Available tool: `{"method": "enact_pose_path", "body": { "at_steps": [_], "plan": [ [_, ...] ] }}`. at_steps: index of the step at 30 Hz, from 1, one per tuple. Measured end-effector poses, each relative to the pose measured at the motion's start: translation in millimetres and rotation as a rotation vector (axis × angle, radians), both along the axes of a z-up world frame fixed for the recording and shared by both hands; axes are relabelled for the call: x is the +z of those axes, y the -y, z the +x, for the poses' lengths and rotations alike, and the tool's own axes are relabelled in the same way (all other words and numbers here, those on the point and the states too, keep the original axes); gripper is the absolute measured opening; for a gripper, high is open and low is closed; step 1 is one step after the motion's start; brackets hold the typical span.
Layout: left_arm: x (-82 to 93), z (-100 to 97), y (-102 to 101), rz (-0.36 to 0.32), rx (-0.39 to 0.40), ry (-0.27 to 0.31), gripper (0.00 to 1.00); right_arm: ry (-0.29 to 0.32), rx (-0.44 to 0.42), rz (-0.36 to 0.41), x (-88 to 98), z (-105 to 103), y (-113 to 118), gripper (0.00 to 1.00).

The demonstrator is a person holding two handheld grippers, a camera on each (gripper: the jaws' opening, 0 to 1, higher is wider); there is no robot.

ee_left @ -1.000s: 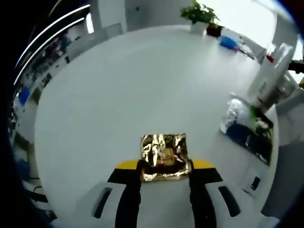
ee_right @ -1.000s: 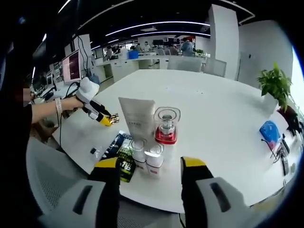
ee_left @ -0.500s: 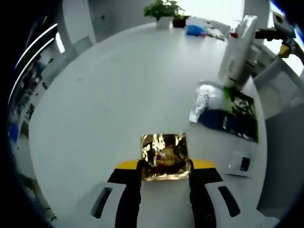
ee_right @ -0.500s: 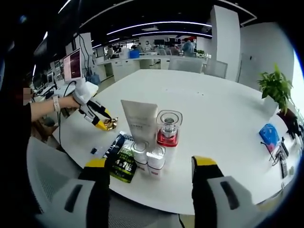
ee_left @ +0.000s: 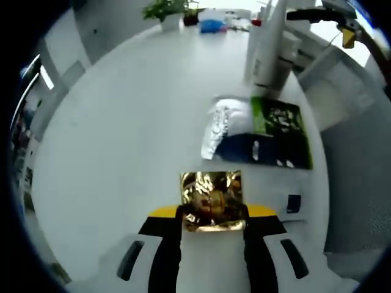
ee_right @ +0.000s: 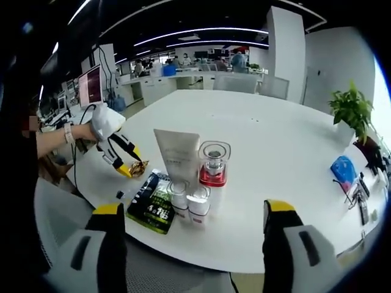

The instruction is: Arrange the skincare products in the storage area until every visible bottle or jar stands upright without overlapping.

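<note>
My left gripper [ee_left: 212,220] is clamped on a gold foil packet [ee_left: 211,199], bottom center; my right gripper [ee_right: 190,213] hangs wide open.

Right gripper view: bare white table [ee_right: 275,140] lay open from 12 to 3 o'clock. The upright tube [ee_right: 177,160], red-based bottle [ee_right: 214,163] and flat sachets [ee_right: 151,209] (all clustered together) blocked centre.

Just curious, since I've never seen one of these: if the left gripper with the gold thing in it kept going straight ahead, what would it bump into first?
Probably the flat sachets lying just ahead and slightly right of the gold packet clamped in the left gripper; the white tube stands beyond. Depth is hard to judge.
</note>
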State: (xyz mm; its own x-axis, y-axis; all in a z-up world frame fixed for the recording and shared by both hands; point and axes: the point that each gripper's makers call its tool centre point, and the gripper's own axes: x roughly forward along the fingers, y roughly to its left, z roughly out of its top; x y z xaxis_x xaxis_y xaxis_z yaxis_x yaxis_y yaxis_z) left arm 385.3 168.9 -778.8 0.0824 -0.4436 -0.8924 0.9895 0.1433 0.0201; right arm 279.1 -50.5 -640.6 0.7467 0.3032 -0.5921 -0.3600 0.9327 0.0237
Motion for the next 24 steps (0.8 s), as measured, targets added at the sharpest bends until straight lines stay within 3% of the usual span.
{"method": "enact_pose_path", "body": {
  "at_steps": [18, 24],
  "plan": [
    [-5.6, -10.8, 9, 0.085, -0.144, -0.025, 0.37, -0.003, -0.001, 0.003, 0.6, -1, 2, 0.95],
    [-5.8, -11.4, 9, 0.096, -0.129, -0.038, 0.37, -0.010, -0.001, 0.003, -2.8, -2, 1, 0.94]
  ]
}}
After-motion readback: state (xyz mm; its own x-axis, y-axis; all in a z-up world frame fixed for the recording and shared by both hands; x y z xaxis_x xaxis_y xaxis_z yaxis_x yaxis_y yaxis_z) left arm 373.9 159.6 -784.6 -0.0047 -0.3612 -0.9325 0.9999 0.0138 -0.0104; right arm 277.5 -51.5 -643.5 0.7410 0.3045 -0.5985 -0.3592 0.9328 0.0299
